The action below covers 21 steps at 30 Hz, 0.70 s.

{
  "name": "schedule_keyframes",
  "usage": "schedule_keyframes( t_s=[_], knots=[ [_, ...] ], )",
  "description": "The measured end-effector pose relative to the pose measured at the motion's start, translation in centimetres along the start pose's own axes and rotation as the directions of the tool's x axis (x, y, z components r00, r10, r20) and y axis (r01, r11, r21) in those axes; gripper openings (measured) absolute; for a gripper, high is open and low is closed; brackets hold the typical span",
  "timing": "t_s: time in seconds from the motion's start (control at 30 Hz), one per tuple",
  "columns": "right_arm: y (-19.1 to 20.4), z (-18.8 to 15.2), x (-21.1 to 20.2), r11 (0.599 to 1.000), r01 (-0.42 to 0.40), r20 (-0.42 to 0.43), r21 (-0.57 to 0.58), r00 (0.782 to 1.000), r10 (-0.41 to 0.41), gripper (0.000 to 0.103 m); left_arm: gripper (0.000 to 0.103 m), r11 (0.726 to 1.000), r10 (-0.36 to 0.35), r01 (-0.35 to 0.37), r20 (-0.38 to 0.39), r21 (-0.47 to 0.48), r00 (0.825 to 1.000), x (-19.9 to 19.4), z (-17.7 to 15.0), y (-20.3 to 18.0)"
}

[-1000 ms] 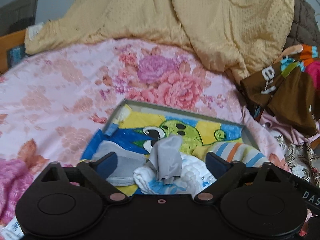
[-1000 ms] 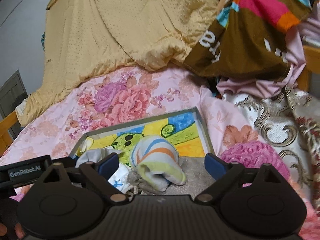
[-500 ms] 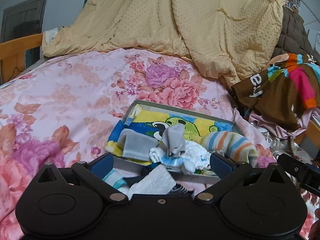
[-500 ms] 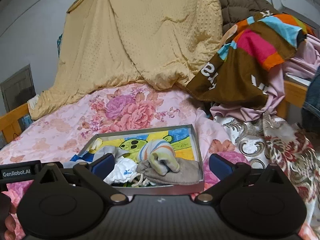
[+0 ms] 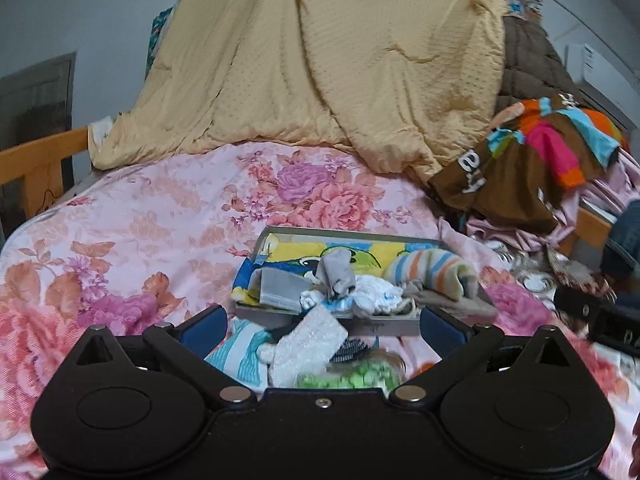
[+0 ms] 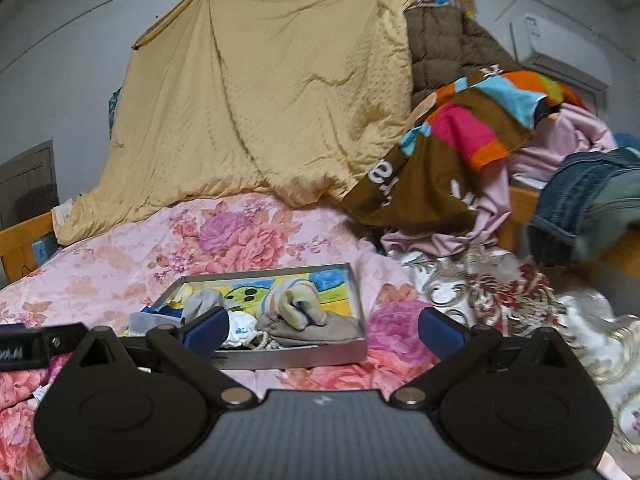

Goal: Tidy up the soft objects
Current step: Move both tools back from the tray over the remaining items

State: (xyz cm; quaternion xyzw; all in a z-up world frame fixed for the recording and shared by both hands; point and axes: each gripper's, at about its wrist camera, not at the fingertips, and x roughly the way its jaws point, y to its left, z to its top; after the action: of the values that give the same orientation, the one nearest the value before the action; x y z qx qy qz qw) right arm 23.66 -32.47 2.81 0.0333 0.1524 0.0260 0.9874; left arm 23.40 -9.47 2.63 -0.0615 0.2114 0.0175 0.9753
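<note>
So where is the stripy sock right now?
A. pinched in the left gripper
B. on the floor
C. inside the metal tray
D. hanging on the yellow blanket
C: the stripy sock lies inside the metal tray on top of other small clothes; the left gripper stands wide open, pinching nothing.

left gripper (image 5: 320, 322): backs off from the tray (image 5: 360, 326), jaws a touch wider, nothing between them | right gripper (image 6: 322, 330): backs off too | tray: now sits farther off in both views | newly in sight near the tray's near edge: white sock (image 5: 304, 344), green bundle (image 5: 352, 376) | far right: jeans (image 6: 592, 204) come into sight
</note>
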Motion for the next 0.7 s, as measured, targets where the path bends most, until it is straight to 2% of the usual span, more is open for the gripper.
schedule_keyframes(
  t_s=[0.17,0.33,0.7],
  knots=[
    [0.6,-1.3,-3.4,1.0,0.016,0.016,0.007,1.0,-0.017,0.103,0.102,0.999,-0.025,0.025,-0.005,0.03,1.0,-2.8,-2.5,0.6],
    [1.6,-2.2,-6.0,1.0,0.015,0.021,0.003,1.0,-0.015,0.103,0.102,1.0,-0.019,0.019,-0.028,0.0,0.999,-4.8,-4.4,2.1],
    [3.7,-4.9,-8.6,1.0,0.015,-0.098,-0.017,0.995,-0.017,0.103,0.102,0.998,0.014,-0.017,-0.053,-0.054,0.998,-7.7,-5.9,5.2]
  ],
)
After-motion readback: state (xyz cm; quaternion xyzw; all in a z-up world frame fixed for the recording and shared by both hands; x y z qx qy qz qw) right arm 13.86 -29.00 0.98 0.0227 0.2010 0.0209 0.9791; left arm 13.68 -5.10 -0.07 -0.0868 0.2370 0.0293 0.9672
